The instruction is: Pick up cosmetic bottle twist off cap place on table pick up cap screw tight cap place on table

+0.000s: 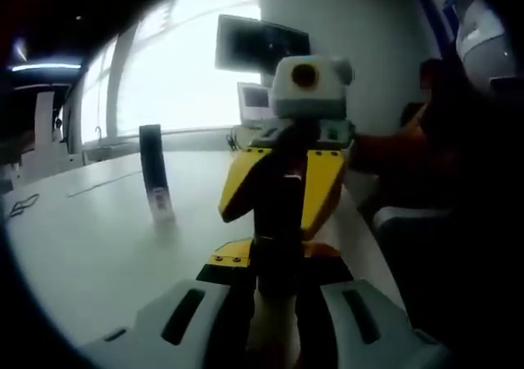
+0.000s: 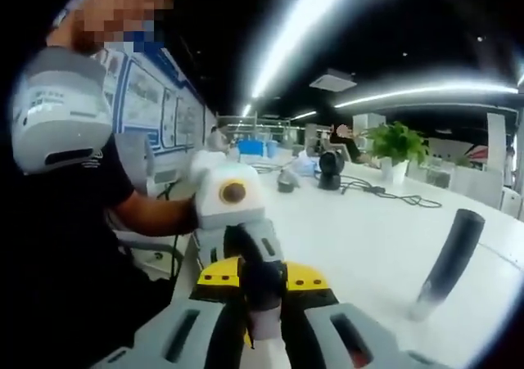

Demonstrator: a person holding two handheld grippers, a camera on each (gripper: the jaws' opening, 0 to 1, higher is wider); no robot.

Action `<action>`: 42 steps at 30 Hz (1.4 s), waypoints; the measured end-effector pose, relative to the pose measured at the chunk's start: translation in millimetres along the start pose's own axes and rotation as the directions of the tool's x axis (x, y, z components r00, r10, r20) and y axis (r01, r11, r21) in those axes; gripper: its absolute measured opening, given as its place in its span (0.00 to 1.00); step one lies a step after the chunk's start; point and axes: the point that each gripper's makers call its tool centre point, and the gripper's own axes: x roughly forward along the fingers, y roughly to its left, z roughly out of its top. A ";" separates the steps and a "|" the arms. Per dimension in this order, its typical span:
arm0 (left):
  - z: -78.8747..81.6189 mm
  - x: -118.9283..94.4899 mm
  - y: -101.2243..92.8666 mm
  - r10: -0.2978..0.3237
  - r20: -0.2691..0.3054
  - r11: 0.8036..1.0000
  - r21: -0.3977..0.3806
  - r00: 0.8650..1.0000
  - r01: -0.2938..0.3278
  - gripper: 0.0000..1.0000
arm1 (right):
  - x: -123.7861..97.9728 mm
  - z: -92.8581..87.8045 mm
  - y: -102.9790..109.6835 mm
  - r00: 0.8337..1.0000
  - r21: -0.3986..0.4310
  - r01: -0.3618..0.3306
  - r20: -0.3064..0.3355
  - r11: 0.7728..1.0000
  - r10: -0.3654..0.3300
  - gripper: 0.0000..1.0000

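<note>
Between both grippers' clenched jaws, one cosmetic bottle (image 1: 277, 222), left gripper (image 1: 274, 320) facing right gripper (image 2: 264, 336) above white table (image 1: 90, 238).

Both claws are the same kit, chunky pale grey jaws with dark slotted insets on the left claw (image 1: 278, 312) and right claw (image 2: 266, 336), yellow wedge-shaped bodies edged in black behind them, and the person (image 2: 74, 222) wears a black short-sleeved tee.
</note>
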 end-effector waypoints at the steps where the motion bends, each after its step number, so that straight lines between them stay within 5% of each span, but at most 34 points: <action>1: 0.0 -0.2 -0.7 0.001 0.000 1.000 0.008 1.000 -0.001 0.08 | -0.3 0.2 -1.3 1.000 -0.003 0.015 -0.002 1.000 -0.015 0.10; 11: 1.3 0.6 2.6 0.022 -0.001 1.000 -0.001 1.000 -0.022 0.07 | 0.4 0.0 -6.7 0.986 0.026 0.163 -0.023 0.986 -0.163 0.10; 17: 1.2 -0.7 1.4 0.029 -0.002 1.000 -0.006 1.000 -0.029 0.07 | -0.4 -0.3 -9.5 0.965 0.046 0.261 -0.030 0.964 -0.260 0.10; 21: 0.0 -0.1 2.1 0.033 -0.002 0.999 -0.007 0.999 -0.033 0.07 | -3.5 -1.3 -13.8 0.936 0.087 0.351 -0.033 0.932 -0.349 0.10; 30: -0.3 -0.5 3.5 0.038 -0.002 0.999 0.001 0.999 -0.038 0.07 | -10.1 -1.7 -17.7 0.802 0.117 0.596 -0.035 0.795 -0.596 0.10; 33: -0.2 -1.0 3.6 0.035 -0.002 0.999 0.002 0.999 -0.035 0.07 | -11.2 -1.7 -17.3 0.757 0.113 0.652 -0.042 0.750 -0.652 0.10; 38: -0.1 -1.6 2.5 0.038 -0.003 0.999 0.009 0.999 -0.038 0.07 | -13.1 -2.5 -18.4 0.704 0.147 0.706 -0.049 0.692 -0.708 0.10; 42: 0.9 -1.6 1.9 0.039 -0.004 0.999 0.003 0.999 -0.039 0.07 | -15.3 -2.8 -19.7 0.638 0.150 0.765 -0.052 0.626 -0.768 0.10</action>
